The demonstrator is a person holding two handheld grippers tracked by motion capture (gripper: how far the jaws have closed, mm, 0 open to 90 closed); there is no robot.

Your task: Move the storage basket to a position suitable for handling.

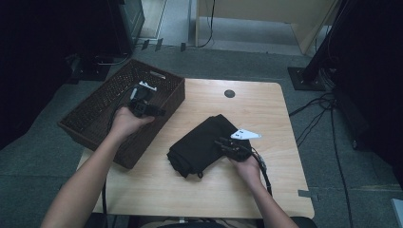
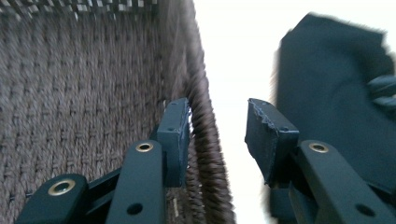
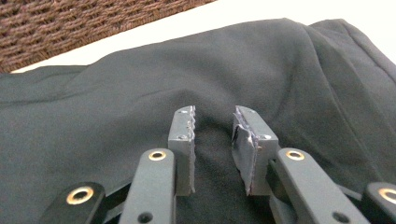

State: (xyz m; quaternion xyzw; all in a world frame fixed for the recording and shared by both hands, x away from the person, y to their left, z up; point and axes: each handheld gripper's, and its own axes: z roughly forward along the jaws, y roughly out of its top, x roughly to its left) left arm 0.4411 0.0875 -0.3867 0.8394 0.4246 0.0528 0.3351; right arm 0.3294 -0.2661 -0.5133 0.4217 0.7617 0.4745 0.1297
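While the left gripper [image 2: 217,135] is seen parted astride the basket [image 1: 97,111] rim, gripping nothing, the folded cloth [image 1: 202,142] lies right of it on the table, nearer the right gripper [image 3: 212,140], narrowly parted, cloth between its pads.

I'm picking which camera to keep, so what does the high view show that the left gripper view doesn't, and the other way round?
High view alone: the whole wooden table, the person's forearms, the right claw on the folded black garment, and the carpeted floor with cables.

Left gripper view alone: a close look at the left claw, open, its jaws either side of the basket's braided rim.

Both: the brown woven basket, the black garment and the pale tabletop.
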